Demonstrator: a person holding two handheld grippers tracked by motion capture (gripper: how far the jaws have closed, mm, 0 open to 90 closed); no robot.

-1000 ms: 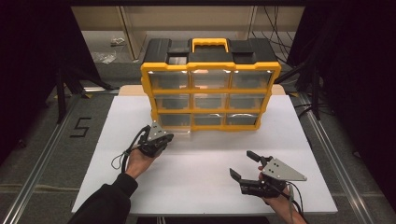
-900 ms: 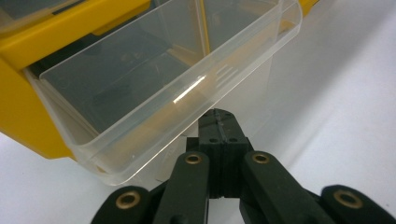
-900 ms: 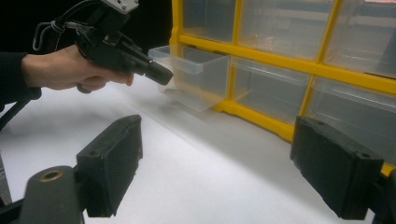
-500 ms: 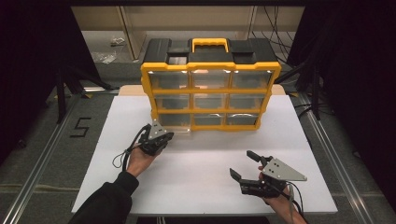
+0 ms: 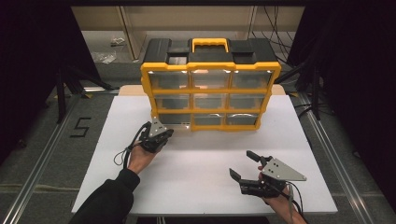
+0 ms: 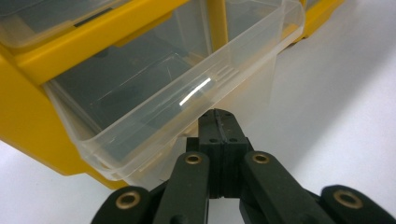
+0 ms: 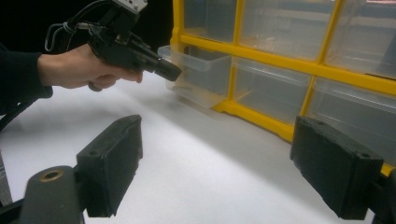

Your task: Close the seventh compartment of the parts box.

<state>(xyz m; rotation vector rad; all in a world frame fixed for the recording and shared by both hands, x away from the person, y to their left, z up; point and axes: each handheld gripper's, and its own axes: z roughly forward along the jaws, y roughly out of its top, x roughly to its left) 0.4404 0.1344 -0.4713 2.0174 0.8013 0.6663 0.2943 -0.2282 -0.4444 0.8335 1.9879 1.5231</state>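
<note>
A yellow organizer (image 5: 210, 93) with clear drawers and a black top stands at the back of the white table (image 5: 201, 182). Its bottom-left drawer (image 5: 170, 119) (image 6: 154, 93) (image 7: 196, 65) is pulled partly out and looks empty. My left gripper (image 5: 163, 134) (image 6: 217, 114) (image 7: 170, 72) is shut, pad against pad. Its tips rest against the drawer's front wall just under the lip, and I see nothing clamped between them. My right gripper (image 5: 242, 163) (image 7: 217, 135) stands open near the front right of the table, well away from the organizer, with nothing between its pads.
The other drawers (image 5: 210, 100) sit pushed in and look empty. A yellow carry handle (image 5: 210, 44) tops the organizer. Bare white table lies between the two hands. Metal rails (image 5: 42, 158) and dark floor flank the table.
The left hand has shifted only slightly at the drawer front. The right gripper has kept still.
</note>
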